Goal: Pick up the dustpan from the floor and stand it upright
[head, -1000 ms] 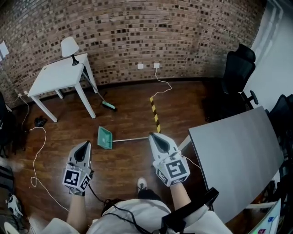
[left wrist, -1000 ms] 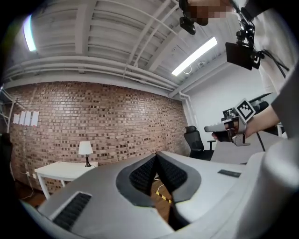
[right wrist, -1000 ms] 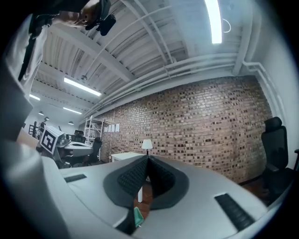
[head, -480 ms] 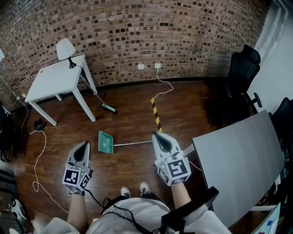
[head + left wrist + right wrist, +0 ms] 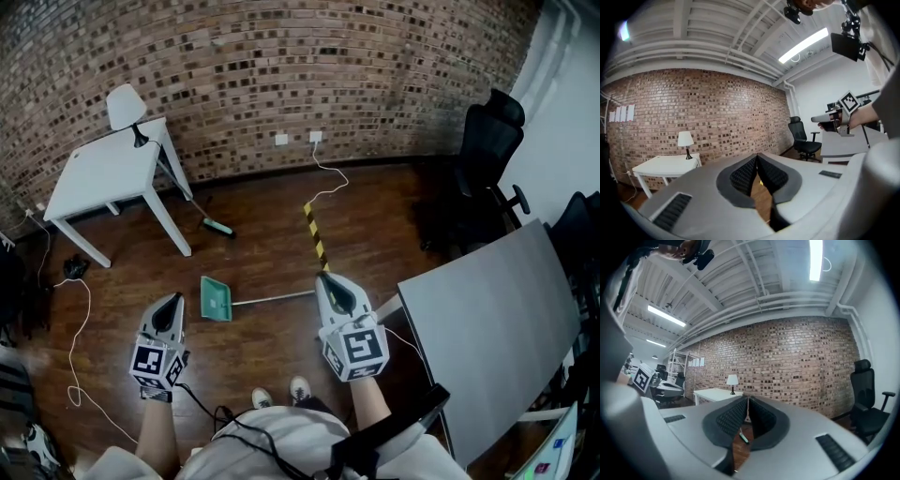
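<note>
Dark wooden floor runs to a brick wall, and the green dustpan lies flat on it at twelve o'clock from the person's feet, its handle pointing to three o'clock. The left gripper, at ten o'clock, is closed and empty. The right gripper, at one o'clock over the handle's end, has just been opening its empty jaws, probably to take that handle.
</note>
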`<state>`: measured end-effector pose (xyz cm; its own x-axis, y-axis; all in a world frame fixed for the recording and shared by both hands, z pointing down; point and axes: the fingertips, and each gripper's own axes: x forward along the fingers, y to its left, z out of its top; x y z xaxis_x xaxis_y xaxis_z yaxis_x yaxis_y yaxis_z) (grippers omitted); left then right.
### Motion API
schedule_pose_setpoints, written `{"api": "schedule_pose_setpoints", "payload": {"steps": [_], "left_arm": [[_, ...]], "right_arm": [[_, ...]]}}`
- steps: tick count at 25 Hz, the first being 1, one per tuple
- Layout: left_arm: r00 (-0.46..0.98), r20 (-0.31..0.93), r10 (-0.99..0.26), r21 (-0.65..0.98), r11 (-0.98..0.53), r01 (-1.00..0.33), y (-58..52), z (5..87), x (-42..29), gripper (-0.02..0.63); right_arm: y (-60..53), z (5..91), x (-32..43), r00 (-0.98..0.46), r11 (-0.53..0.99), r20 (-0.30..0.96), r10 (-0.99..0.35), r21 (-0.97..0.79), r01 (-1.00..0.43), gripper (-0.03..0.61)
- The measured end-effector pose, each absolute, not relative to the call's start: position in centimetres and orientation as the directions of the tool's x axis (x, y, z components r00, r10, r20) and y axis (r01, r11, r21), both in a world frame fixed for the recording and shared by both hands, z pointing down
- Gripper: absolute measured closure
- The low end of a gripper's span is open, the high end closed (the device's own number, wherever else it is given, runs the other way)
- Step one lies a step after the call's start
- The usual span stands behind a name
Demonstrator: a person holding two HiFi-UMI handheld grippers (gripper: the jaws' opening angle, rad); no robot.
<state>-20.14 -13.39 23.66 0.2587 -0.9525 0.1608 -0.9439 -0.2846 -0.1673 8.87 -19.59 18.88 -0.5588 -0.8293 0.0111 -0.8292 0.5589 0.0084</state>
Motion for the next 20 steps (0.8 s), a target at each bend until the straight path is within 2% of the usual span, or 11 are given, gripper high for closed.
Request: {"api": "schedule_pose_setpoints", "payload": {"steps": [2,4,6,9,15,20], "left_arm": [[0.263,0.257,-0.93,-0.212,-0.32,-0.924,-13.9,25.7,-20.4,0.59],[0.285,0.325,-0.902,-0.257,-0.374,-0.891,-14.2,27.0,-20.7,0.584],[0.324,0.341,-0.882,-0.251,-0.418,-0.873,-14.8,27.5,-21.0,0.58],[0.382,0.34,-0.86,-0.211,-0.465,-0.86,-16.1,28.2,-21.5,0.532],[0.48,0.41,-0.776,-0.194,-0.588,-0.785,-20.2,32.1,-20.0,0.519],[0.501,0.448,-0.741,-0.182,-0.624,-0.76,-25.9,35.4,-19.6,0.506]], "right_arm": [[-19.7,19.9,9.1,-0.532,0.532,0.038,-0.846,0.017,-0.846,0.552],[-19.4,21.1,8.7,-0.542,0.544,0.072,-0.837,0.005,-0.839,0.473],[-19.1,22.4,8.1,-0.556,0.557,0.1,-0.825,-0.011,-0.83,0.469],[-19.0,24.3,7.6,-0.562,0.567,0.14,-0.815,-0.005,-0.823,0.469],[-20.6,29.4,9.7,-0.506,0.545,0.273,-0.819,0.089,-0.834,0.469],[-24.4,33.2,12.2,-0.477,0.526,0.308,-0.823,0.098,-0.845,0.468]]}}
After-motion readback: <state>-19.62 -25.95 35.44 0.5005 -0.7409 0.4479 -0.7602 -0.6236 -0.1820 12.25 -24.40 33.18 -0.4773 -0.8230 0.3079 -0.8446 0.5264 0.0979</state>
